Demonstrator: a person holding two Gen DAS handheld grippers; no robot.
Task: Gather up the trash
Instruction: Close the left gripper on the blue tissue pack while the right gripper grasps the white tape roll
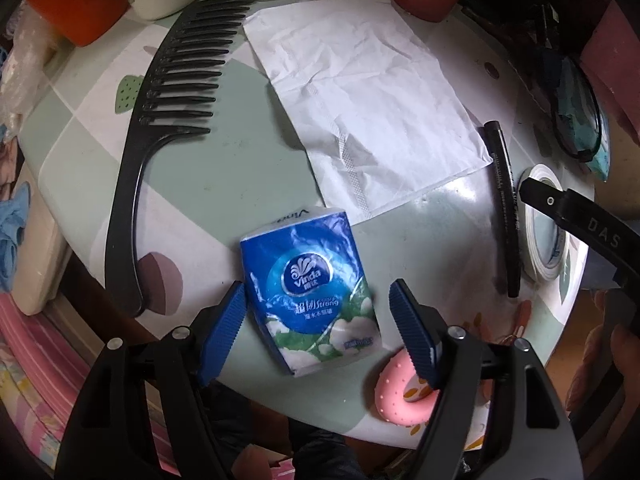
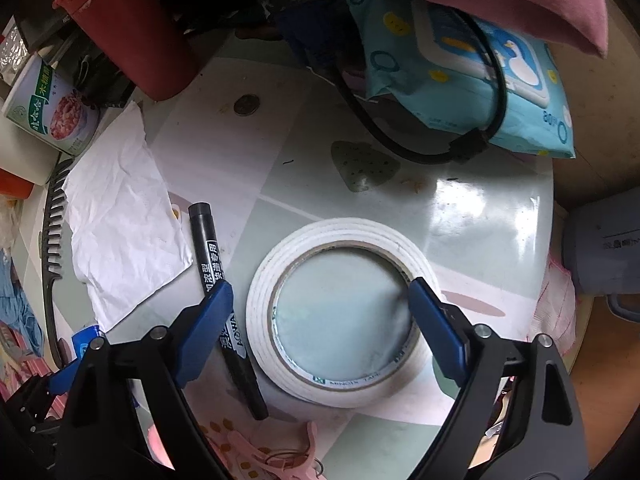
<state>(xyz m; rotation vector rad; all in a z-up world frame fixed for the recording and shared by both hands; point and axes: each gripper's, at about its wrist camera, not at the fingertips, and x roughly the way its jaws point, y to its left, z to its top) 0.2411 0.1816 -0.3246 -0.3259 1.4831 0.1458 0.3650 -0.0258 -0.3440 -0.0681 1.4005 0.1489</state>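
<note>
Blue tissue pack (image 1: 310,292) between spread fingers (image 1: 222,334) — tape roll (image 2: 340,312), marker (image 2: 224,304)

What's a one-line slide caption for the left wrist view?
Open left gripper straddling a blue Vinda tissue pack on the table, between a black comb and a white paper sheet.

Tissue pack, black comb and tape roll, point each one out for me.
tissue pack (image 1: 310,288): left wrist view, on its blue front with the logo.
black comb (image 1: 124,204): left wrist view, on the curved spine.
tape roll (image 2: 262,308): right wrist view, on its white left rim.
</note>
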